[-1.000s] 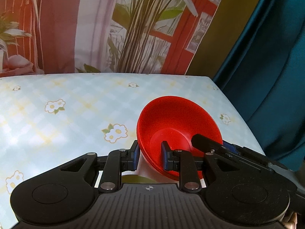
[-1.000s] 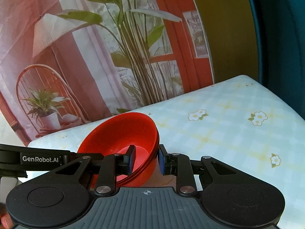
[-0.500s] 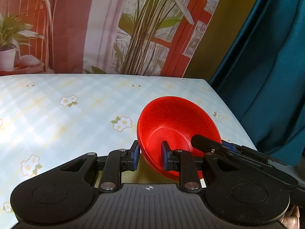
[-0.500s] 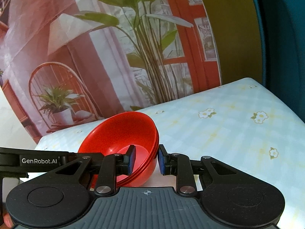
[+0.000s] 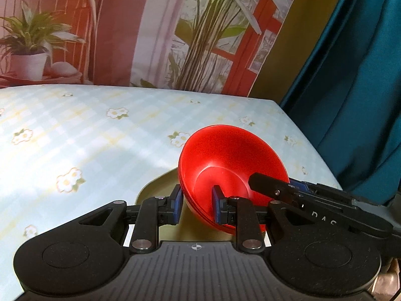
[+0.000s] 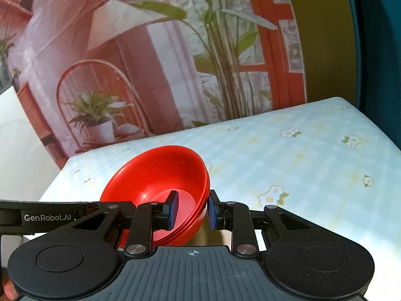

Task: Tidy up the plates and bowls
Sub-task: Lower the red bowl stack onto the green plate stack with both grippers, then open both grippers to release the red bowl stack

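Observation:
A stack of red bowls [image 5: 233, 160] is held above the flowered table, tilted, between both grippers. My left gripper [image 5: 196, 204] is shut on the stack's left rim, one pad inside and one outside. My right gripper [image 6: 191, 209] is shut on the opposite rim of the red bowls [image 6: 160, 175], one pad inside, one outside. The right gripper's finger [image 5: 273, 188] shows inside the bowl in the left wrist view. A pale yellow-green plate [image 5: 160, 188] lies on the table under the bowls, mostly hidden.
The table [image 5: 87, 135] has a light blue checked cloth with flowers. A printed backdrop [image 6: 175, 62] hangs behind it. A teal curtain [image 5: 351, 87] hangs beyond the table's right edge. The other gripper's black body [image 6: 50, 217] reaches in from the left.
Both grippers have carried the bowl stack up and back from the backdrop; more table shows ahead, and the yellow-green plate has come into view beneath the bowls.

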Tool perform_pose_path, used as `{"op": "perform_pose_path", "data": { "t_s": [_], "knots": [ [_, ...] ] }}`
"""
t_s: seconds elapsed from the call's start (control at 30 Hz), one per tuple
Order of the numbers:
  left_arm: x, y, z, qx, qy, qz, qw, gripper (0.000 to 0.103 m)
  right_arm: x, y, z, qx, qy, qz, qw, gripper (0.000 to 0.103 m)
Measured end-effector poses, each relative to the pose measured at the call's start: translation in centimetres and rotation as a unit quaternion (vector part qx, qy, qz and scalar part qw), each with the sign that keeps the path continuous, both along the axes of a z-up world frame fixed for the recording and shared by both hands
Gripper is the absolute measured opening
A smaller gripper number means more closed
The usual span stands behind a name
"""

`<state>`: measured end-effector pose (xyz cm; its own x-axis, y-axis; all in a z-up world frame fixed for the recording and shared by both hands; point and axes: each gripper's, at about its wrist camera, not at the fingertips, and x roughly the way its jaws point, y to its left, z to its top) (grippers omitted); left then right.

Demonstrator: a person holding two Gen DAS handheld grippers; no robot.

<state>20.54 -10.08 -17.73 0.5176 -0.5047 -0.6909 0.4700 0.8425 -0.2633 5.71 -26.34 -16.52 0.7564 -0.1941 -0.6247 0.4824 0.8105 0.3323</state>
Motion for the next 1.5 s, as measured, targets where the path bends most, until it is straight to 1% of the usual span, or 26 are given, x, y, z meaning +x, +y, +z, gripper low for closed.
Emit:
{"op": "perform_pose_path", "data": {
  "t_s": [0.23, 0.43, 0.77, 1.07, 1.5],
  "knots": [
    [-0.8, 1.3, -0.2, 0.0, 0.003, 0.007, 1.0, 0.025, -0.1, 1.8, -0.2, 0.0, 0.007, 0.011, 1.0, 0.024],
    [-0.6, 1.5, -0.7, 0.002, 0.007, 0.009, 0.9999, 0.025, 0.0, 2.4, -0.6, 0.0, 0.015, 0.016, 1.0, 0.024],
    [0.0, 1.5, -1.9, 0.004, 0.018, 0.015, 0.9997, 0.025, 0.8, 2.6, -1.6, -0.006, 0.029, 0.024, 0.999, 0.024],
    [-0.7, 1.4, -2.5, 0.003, 0.025, 0.029, 0.9993, 0.025, 0.8, 2.7, -2.4, -0.006, 0.033, 0.028, 0.999, 0.024],
    [-1.4, 1.8, -2.3, 0.001, 0.017, 0.036, 0.9992, 0.026, 0.7, 3.2, -3.0, -0.016, 0.031, 0.036, 0.999, 0.027]
  ]
}}
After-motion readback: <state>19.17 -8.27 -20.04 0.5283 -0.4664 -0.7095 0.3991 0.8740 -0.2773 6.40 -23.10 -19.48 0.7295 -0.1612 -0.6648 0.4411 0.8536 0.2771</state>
